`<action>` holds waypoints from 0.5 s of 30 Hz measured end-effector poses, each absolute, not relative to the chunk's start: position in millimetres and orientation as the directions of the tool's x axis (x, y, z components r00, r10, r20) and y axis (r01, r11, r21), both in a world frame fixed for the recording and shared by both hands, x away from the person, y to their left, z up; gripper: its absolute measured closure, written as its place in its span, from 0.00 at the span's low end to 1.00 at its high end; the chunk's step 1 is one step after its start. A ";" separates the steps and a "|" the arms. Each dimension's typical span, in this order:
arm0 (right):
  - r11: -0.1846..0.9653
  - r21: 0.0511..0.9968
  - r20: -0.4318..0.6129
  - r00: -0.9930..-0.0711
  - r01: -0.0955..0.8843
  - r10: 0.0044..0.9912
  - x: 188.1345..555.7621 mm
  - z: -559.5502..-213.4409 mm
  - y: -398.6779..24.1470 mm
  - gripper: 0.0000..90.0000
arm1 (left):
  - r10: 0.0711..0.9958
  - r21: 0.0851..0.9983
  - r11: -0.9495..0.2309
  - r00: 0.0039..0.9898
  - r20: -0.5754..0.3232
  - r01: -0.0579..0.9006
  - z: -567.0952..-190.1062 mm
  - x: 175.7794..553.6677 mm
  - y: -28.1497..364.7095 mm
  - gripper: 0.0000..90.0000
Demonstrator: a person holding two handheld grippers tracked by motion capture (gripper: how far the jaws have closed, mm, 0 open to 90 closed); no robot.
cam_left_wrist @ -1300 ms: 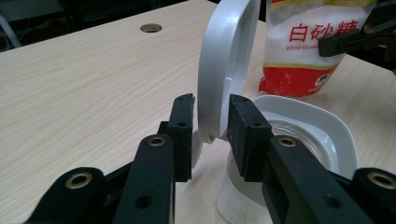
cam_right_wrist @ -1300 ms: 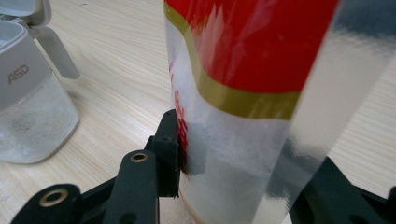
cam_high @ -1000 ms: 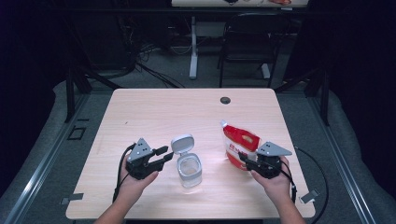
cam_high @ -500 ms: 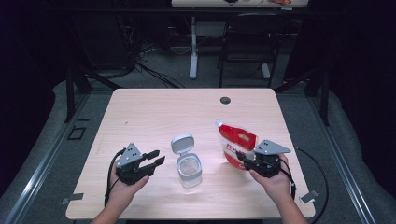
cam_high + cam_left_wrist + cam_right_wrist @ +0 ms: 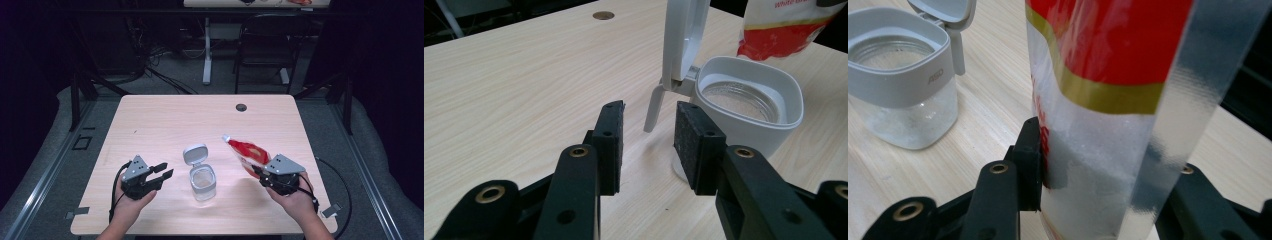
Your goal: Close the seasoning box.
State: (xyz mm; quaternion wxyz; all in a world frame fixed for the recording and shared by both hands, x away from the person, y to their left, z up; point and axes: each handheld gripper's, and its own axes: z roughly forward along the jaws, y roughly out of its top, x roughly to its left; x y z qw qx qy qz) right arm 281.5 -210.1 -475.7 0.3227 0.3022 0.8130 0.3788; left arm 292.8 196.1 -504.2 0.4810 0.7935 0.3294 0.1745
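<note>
Right claw [image 5: 262, 172] pinches a red-and-clear pouch of white granules [image 5: 246, 152] low on its body; the right gripper view shows the black jaws pressed against both sides of the pouch [image 5: 1108, 100], with the powder settled near the bottom. The pouch leans up and to the left from the claw, its top corner pointing toward the middle of the bench [image 5: 165, 120] without reaching over the jar.

Left claw [image 5: 162, 171] is spread and holds nothing. It rests low at the near left of the bench, jaws aimed at the glass jar [image 5: 202, 182], just beside it but not touching. The left gripper view shows the gap between the pads lined up on the hinge side of the jar [image 5: 744, 107], where the white flip lid [image 5: 681, 37] stands open and upright.

The step in hand looks like readying a pour: the jar is open and already holds a little white stuff in its base. Next, the right hand [image 5: 295, 202] would need to carry the pouch over the jar's mouth and tip its open corner down, while the left claw might steady the jar.

Both forearms enter from the near edge, hands wrapped round the grippers, the left hand [image 5: 131, 205] low and close to the bench.
</note>
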 end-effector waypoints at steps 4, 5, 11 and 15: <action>0.566 0.794 -0.346 -0.601 0.223 0.721 278.2 -475.0 -206.8 0.65 | 0.689 0.874 -0.329 0.724 -0.036 0.357 -505.1 292.4 195.0 0.72; 0.575 0.788 -0.359 -0.595 0.219 0.719 277.2 -475.2 -205.7 0.66 | 0.689 0.874 -0.329 0.724 -0.037 0.358 -505.4 292.3 194.8 0.72; 0.614 0.765 -0.419 -0.575 0.193 0.703 273.8 -477.4 -200.9 0.66 | 0.688 0.875 -0.327 0.725 -0.038 0.357 -507.4 292.4 193.4 0.72; 0.644 0.746 -0.465 -0.559 0.170 0.687 271.6 -477.4 -198.0 0.66 | 0.688 0.871 -0.332 0.725 -0.039 0.362 -508.2 292.3 192.9 0.72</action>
